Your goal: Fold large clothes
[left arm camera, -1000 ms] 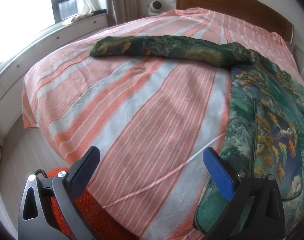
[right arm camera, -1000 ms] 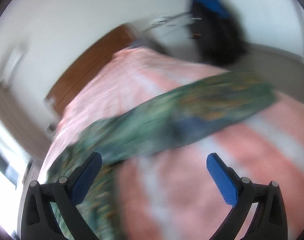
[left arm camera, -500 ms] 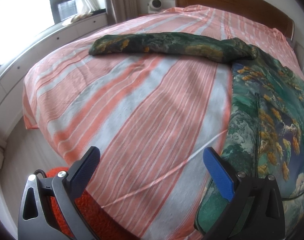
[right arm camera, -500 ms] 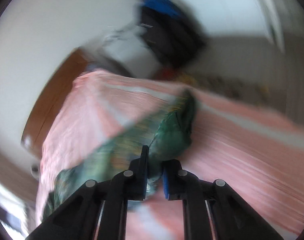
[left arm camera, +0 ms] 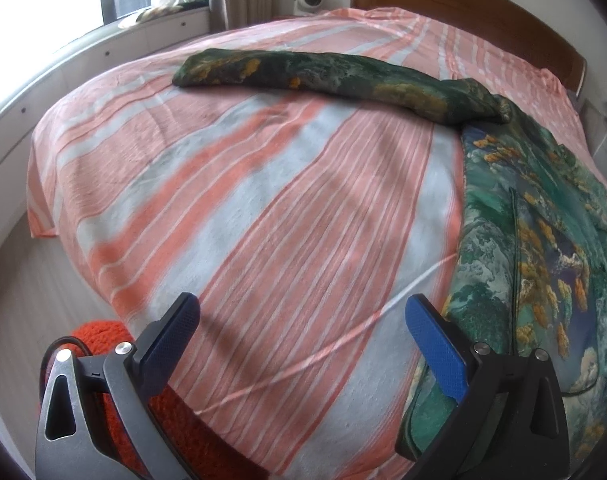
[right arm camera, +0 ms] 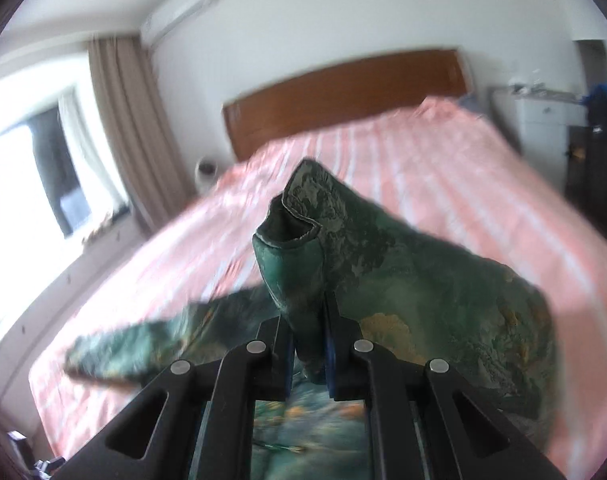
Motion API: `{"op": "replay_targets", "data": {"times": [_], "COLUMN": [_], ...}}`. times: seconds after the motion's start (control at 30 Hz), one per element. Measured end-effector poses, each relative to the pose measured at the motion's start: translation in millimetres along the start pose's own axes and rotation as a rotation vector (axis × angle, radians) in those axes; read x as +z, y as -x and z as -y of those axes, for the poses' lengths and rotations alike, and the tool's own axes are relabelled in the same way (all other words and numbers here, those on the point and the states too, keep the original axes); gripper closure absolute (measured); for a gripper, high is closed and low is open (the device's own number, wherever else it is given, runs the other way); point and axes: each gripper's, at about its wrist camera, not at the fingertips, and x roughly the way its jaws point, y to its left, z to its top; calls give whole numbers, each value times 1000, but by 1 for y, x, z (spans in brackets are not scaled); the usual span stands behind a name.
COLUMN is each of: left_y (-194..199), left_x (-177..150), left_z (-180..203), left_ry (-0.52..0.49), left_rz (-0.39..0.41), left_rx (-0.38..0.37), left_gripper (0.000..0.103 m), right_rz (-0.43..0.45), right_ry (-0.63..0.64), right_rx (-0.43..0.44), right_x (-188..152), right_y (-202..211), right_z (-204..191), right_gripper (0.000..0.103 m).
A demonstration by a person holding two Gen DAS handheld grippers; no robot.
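Observation:
A large green patterned garment [left arm camera: 543, 240] with yellow and blue motifs lies on the right of the bed. One long sleeve [left arm camera: 323, 72] stretches left across the far part of the bed. My left gripper [left arm camera: 303, 328] is open and empty above the bed's near edge, left of the garment's hem. My right gripper [right arm camera: 308, 344] is shut on the cuff end of the garment's other sleeve [right arm camera: 299, 240] and holds it lifted above the bed. The stretched sleeve shows blurred in the right wrist view [right arm camera: 143, 348].
The bed carries a pink and grey striped cover [left arm camera: 263, 208] and a wooden headboard [left arm camera: 463, 4]. An orange knitted thing [left arm camera: 103, 336] sits at the bed's near left corner. A window ledge [left arm camera: 103, 44] runs along the left. A white cabinet [right arm camera: 543, 116] stands right of the bed.
My right gripper has shut on the sleeve's cuff, lifted it and swung round to face the headboard. My left gripper has stayed open and nearly still.

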Motion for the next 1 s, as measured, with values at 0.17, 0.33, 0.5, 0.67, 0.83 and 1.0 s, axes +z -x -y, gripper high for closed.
{"op": "replay_targets", "data": {"times": [0.17, 0.33, 0.5, 0.67, 0.83, 1.0], "left_y": [0, 1, 8, 14, 10, -3], "left_x": [0, 1, 2, 0, -1, -2], "left_z": [2, 3, 4, 7, 11, 10], "left_ry": [-13, -6, -4, -13, -24, -11], "left_rz": [1, 9, 37, 66, 68, 24], "left_rx": [-8, -25, -42, -53, -24, -15], "left_gripper": [1, 1, 1, 1, 0, 1], "right_rz": [-257, -279, -275, -215, -104, -91], "right_ry": [-143, -139, -80, 15, 0, 75], "right_rx": [65, 93, 35, -141, -294, -318], "right_x": [-54, -98, -139, -183, -232, -247], "right_y": [-78, -40, 24, 96, 158, 169], "right_z": [-10, -2, 13, 25, 45, 46], "right_gripper": [37, 35, 24, 23, 22, 21]}}
